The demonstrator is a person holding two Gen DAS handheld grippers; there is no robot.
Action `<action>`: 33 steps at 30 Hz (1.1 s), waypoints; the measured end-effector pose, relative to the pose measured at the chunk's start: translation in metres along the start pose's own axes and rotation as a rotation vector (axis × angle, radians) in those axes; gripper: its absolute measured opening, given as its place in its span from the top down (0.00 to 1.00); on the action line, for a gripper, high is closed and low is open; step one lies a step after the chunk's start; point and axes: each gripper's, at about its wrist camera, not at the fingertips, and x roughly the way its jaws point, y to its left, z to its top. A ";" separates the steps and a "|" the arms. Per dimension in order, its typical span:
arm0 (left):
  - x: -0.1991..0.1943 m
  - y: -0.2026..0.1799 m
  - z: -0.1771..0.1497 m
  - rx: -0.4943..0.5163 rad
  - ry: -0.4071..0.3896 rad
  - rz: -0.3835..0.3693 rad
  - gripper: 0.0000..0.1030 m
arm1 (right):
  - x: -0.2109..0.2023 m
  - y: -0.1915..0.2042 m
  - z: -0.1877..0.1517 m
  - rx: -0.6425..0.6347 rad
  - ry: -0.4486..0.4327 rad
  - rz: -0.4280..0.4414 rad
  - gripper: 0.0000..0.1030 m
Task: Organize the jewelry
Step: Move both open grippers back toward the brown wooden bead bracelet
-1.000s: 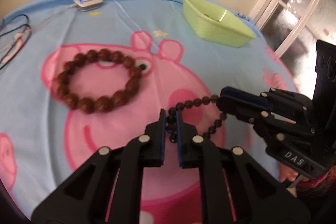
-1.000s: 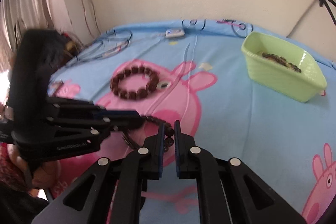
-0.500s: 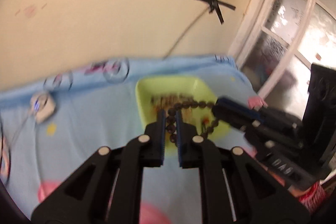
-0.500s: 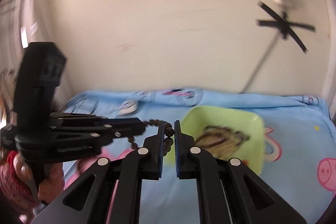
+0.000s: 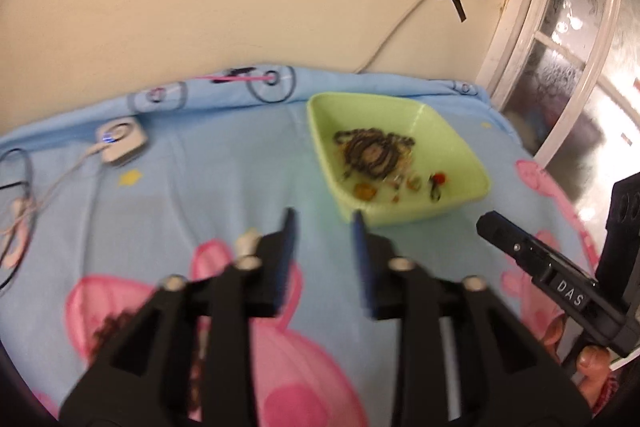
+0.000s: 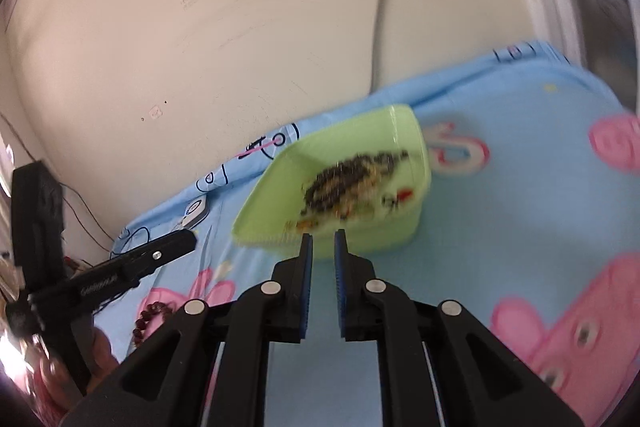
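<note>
A blue cartoon-pig bedsheet (image 5: 224, 163) meets a cream wall. The green tray (image 5: 460, 163) on it holds a heap of dark bead strands (image 5: 370, 151). Left claw (image 5: 324, 223) gapes wide and empty just before the tray; right claw (image 6: 321, 241) stands narrowly parted, empty.

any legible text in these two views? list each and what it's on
"DAS": white letters on the right gripper, on its body, left wrist view.
A pale label on the left gripper, on its body, right wrist view: too blurred to read.
The blue sheet has cartoon drawings only, no words.
</note>
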 end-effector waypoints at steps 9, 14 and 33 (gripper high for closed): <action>-0.035 -0.005 -0.059 0.108 -0.049 0.100 0.34 | -0.006 0.032 -0.055 0.017 0.074 0.023 1.00; -0.045 -0.003 -0.067 0.103 -0.074 0.106 0.25 | -0.013 0.041 -0.071 0.024 0.082 0.002 1.00; -0.050 0.016 -0.077 0.056 -0.075 0.126 0.23 | -0.010 0.065 -0.088 -0.022 0.128 -0.011 0.92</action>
